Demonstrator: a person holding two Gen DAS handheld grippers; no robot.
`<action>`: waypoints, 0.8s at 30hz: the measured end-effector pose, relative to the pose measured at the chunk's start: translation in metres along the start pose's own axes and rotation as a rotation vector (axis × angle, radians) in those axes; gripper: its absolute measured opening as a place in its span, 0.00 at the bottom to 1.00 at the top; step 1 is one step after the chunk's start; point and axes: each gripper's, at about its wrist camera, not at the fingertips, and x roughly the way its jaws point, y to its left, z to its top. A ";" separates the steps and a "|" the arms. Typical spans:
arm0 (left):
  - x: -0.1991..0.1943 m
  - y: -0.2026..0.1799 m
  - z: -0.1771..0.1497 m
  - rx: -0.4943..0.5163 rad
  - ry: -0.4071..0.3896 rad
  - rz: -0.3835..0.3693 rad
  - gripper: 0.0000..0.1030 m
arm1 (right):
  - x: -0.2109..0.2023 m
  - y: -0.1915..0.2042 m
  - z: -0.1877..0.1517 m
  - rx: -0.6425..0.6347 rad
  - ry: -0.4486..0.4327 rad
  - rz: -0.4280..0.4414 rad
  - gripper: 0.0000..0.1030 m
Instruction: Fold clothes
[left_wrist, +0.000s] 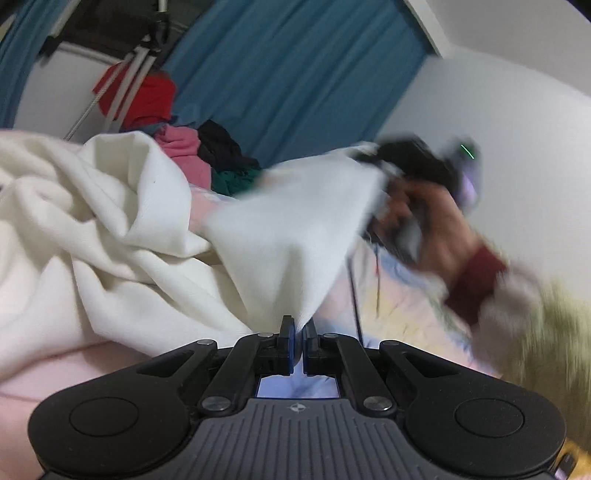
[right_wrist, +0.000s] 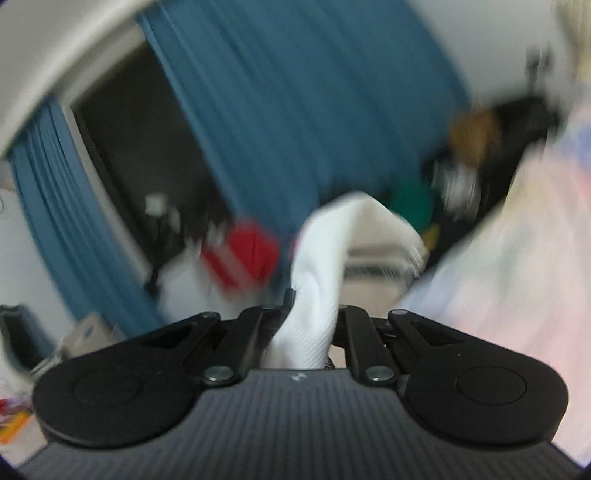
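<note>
My left hand-held gripper (left_wrist: 298, 328) is pressed together on a corner of the white garment (left_wrist: 110, 221). From there the cloth rises as a stretched band up and to the right, to my right hand-held gripper (left_wrist: 384, 192), which pinches another part of it. The rest lies crumpled on the bed (left_wrist: 55, 369) at the left, before the blue curtain (left_wrist: 295, 74).

black ribbed tool (left_wrist: 298, 334) — silver screws, dark-red cuff (left_wrist: 474, 286).
</note>
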 end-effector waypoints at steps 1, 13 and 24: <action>0.002 0.002 -0.002 -0.003 -0.002 0.010 0.04 | -0.014 -0.014 -0.002 0.024 -0.028 -0.049 0.11; 0.038 -0.005 -0.018 0.030 0.105 0.161 0.05 | -0.079 -0.212 -0.083 0.778 0.322 -0.376 0.16; 0.022 -0.050 -0.029 0.031 0.116 0.188 0.06 | -0.079 -0.242 -0.079 0.727 0.158 -0.363 0.55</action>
